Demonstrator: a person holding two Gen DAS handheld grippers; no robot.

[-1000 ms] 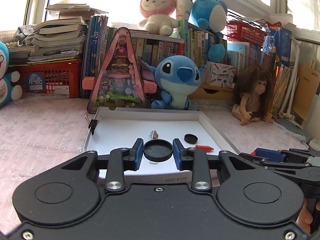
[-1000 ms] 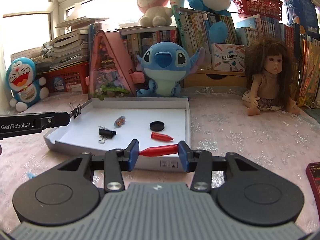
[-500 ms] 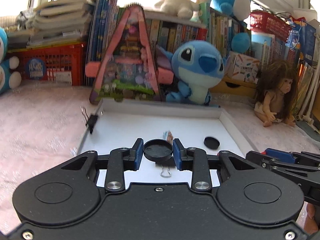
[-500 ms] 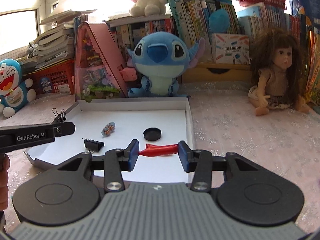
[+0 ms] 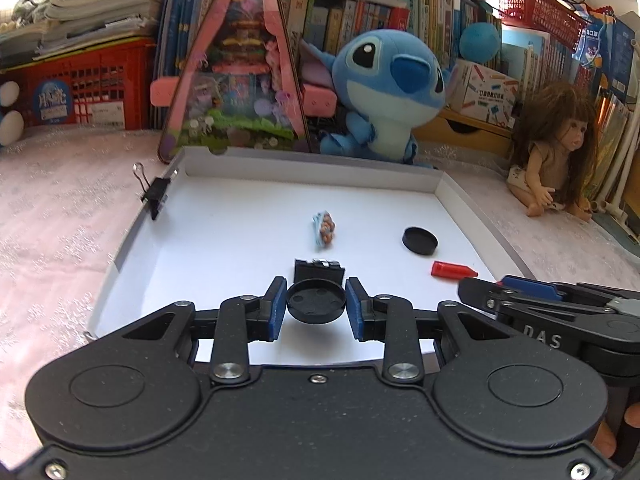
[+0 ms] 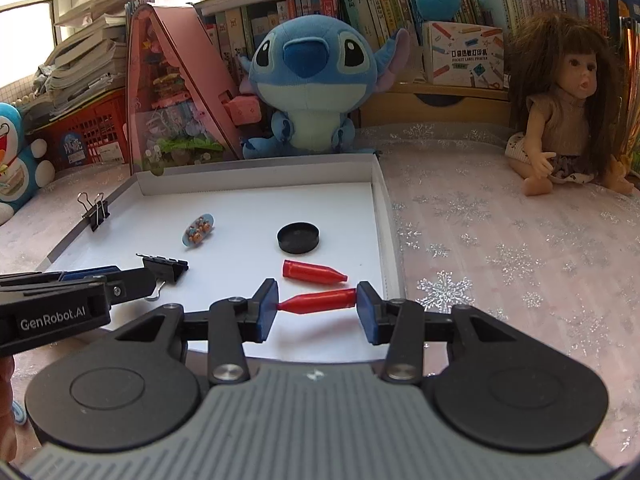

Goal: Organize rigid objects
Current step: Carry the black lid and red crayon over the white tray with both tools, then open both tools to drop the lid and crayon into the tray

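Observation:
My left gripper [image 5: 316,307] is shut on a round black cap [image 5: 316,305], held over the near part of the white tray [image 5: 120,248]. My right gripper [image 6: 316,307] is shut on a red pen cap [image 6: 318,302] lengthwise, above the tray's [image 6: 382,236] near right corner. In the tray lie a second black cap [image 6: 298,237], a second red cap [image 6: 312,272], a black binder clip [image 6: 166,268] and a small patterned piece [image 6: 198,230]. Another binder clip [image 5: 156,196] is clamped on the tray's left wall.
A blue plush [image 6: 310,84], a pink triangular toy box [image 5: 236,80] and books stand behind the tray. A doll [image 6: 564,100] sits at the right on the lace cloth. A red crate [image 5: 80,92] stands at the back left.
Both grippers have moved forward over the tray, each keeping its object. The views now look down into the tray from closer.

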